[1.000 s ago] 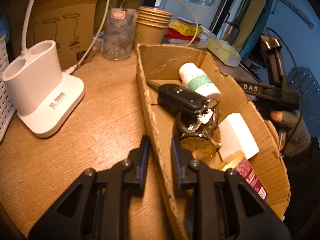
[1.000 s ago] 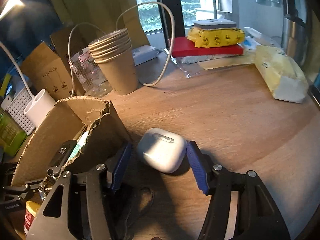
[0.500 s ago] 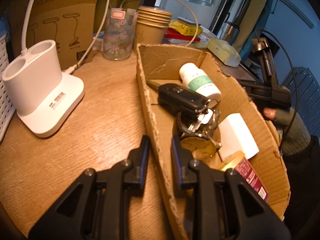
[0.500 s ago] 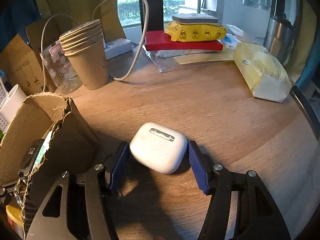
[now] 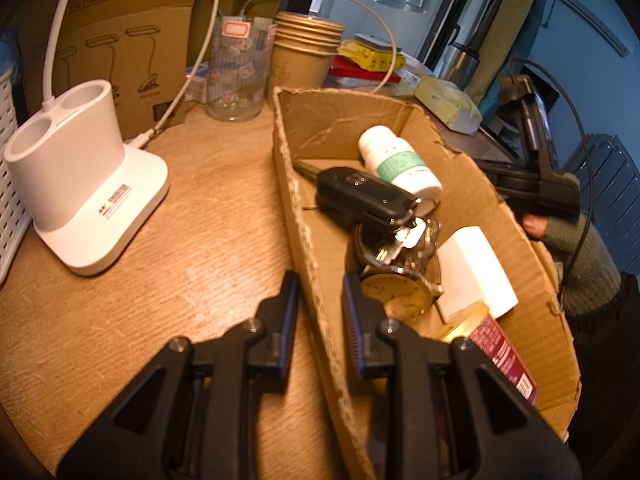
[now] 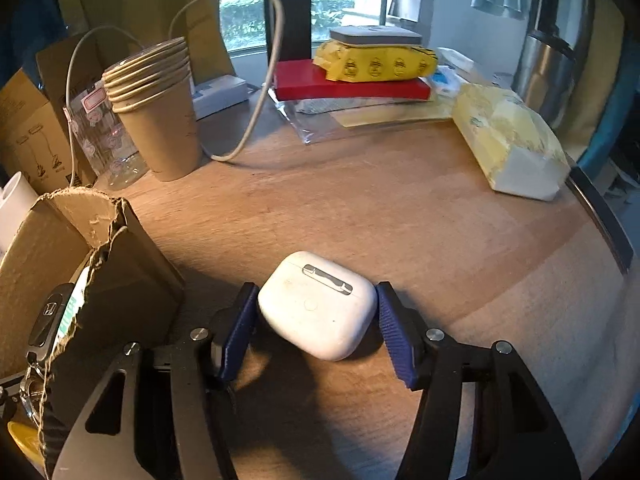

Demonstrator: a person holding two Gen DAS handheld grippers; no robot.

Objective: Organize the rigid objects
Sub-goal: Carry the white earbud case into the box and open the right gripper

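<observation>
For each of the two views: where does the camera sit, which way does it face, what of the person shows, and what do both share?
Left wrist: on the left gripper, angled down; pads clamp the torn cardboard box wall. Right gripper and sleeved hand show beyond the box.
Right wrist: on the right gripper, angled down; pads clasp the white earbud case; no hand visible.
Shared: box, black car key, stacked brown paper cups.

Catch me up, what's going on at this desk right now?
A person is sorting small things into a cardboard box. The left gripper is clamped on the box's near wall, steadying it. The right gripper straddles a white earbud case on the table just outside the box, pads at its sides. Already inside the box: a car key, a pill bottle and a watch.
</observation>
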